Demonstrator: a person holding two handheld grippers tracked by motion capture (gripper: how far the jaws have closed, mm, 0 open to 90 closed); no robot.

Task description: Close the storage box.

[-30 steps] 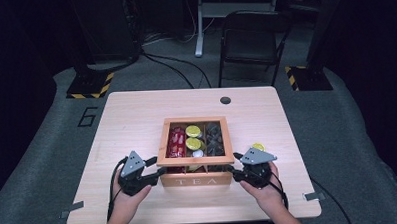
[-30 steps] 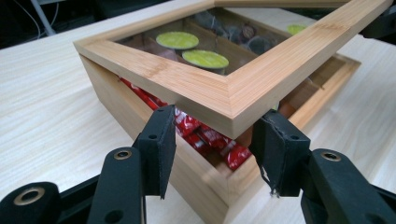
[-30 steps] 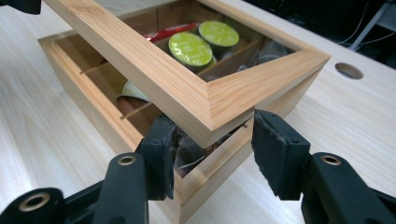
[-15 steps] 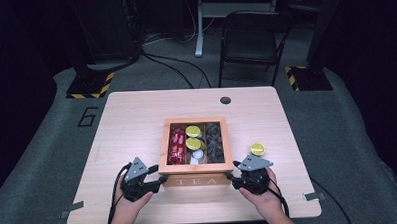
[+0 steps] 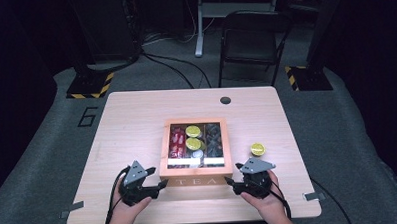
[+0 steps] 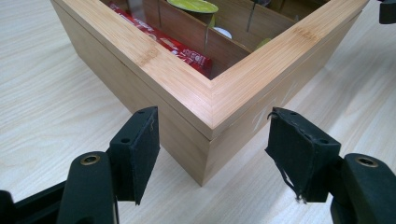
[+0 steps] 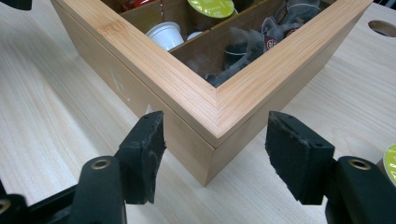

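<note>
From up high, the square light-wood tea box with a window lid (image 5: 195,151) sits near the middle of the pale wooden table (image 5: 136,119), close to the person's edge. The left tool (image 5: 159,185) is at the box's near left corner and the right tool (image 5: 228,181) is at its near right corner. A small yellow-green capsule (image 5: 258,149) lies alone on the table, just to the right of the box.

In the left gripper view, the two black pads (image 6: 140,149) stand apart, one on each side of the box corner (image 6: 205,140). They do not touch the wood. The jaws have just been opening, so this tool is open and holds nothing. Red packets (image 6: 182,46) show inside the box.

In the right gripper view it looks the same: the pads (image 7: 142,154) stand off the other corner (image 7: 210,144), the jaws have just been opening, and nothing is held. A white cup (image 7: 164,33) and dark packets (image 7: 252,42) lie inside.

I think the box has just been let go. To do it well, both tools should pull straight back from the corners without bumping the box, and the right one should steer clear of the loose capsule.
</note>
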